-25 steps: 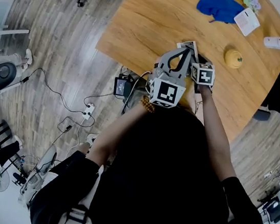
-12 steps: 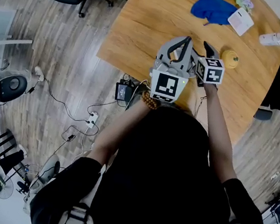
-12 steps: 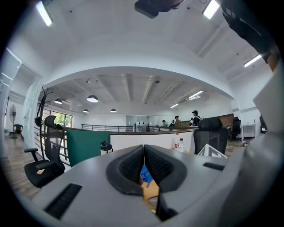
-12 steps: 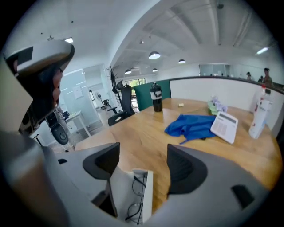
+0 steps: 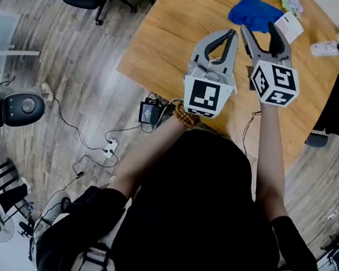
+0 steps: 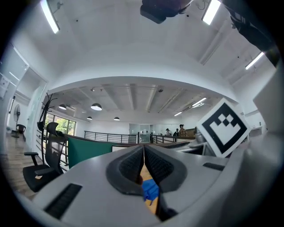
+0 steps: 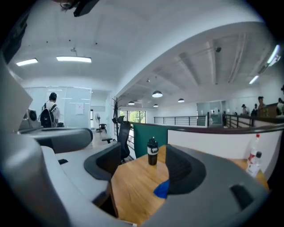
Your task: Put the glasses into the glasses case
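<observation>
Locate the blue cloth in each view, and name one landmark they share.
Head view: blue cloth near the top edge, right of centre.
Left gripper view: low centre.
Right gripper view: low, slightly right of centre.
Shared landmark: the wooden table it lies on.

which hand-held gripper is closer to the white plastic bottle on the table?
Right. The right hand-held gripper, whose empty jaws have just been opening, is left of the white plastic bottle in the head view; the left hand-held gripper is further left.
</observation>
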The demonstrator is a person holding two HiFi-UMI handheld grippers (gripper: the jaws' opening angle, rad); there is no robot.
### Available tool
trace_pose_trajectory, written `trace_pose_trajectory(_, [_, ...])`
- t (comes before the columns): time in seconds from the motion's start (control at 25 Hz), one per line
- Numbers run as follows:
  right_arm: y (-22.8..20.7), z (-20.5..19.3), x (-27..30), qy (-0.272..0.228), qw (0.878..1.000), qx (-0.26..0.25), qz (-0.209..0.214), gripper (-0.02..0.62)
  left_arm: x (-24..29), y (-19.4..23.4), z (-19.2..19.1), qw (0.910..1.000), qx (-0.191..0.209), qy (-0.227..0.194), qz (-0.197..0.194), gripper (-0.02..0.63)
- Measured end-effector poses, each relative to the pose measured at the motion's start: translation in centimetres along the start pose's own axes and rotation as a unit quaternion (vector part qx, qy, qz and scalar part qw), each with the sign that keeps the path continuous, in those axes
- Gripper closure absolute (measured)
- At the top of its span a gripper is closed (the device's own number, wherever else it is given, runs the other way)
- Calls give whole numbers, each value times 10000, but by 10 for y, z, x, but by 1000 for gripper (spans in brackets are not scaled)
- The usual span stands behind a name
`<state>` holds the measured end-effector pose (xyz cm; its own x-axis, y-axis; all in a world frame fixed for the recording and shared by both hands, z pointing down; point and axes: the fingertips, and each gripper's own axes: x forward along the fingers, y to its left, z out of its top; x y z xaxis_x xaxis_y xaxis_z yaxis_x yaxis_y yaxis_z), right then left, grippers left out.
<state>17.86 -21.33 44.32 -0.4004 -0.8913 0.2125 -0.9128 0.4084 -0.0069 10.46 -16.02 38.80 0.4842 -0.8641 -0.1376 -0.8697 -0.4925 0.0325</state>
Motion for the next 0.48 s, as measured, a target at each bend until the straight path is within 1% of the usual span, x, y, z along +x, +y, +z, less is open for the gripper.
trace_pose_trajectory(0.04, [2,17,-5,-211,9998,-45,11,267,1,1,7,9999,41,-101,11,586])
trace_pose_trajectory(0.12, [11,48,-17,-626,9979,-47,180,267,1,1,20,9995,138,-289,12,586])
trace_pose_trajectory(0.24, [26,85,-37,-1216,9918,-134,378,276,0,-3,33,9989,188,-424,-8,586])
trace_pose_trajectory(0.36, [35,106,-57,-1563,9869,-213,348,304,-1,-6,42,9983,246,-521,-33,586])
trace_pose_trajectory(0.48, [39,109,-69,-1713,9846,-246,263,321,0,-8,45,9974,457,-549,-89,586])
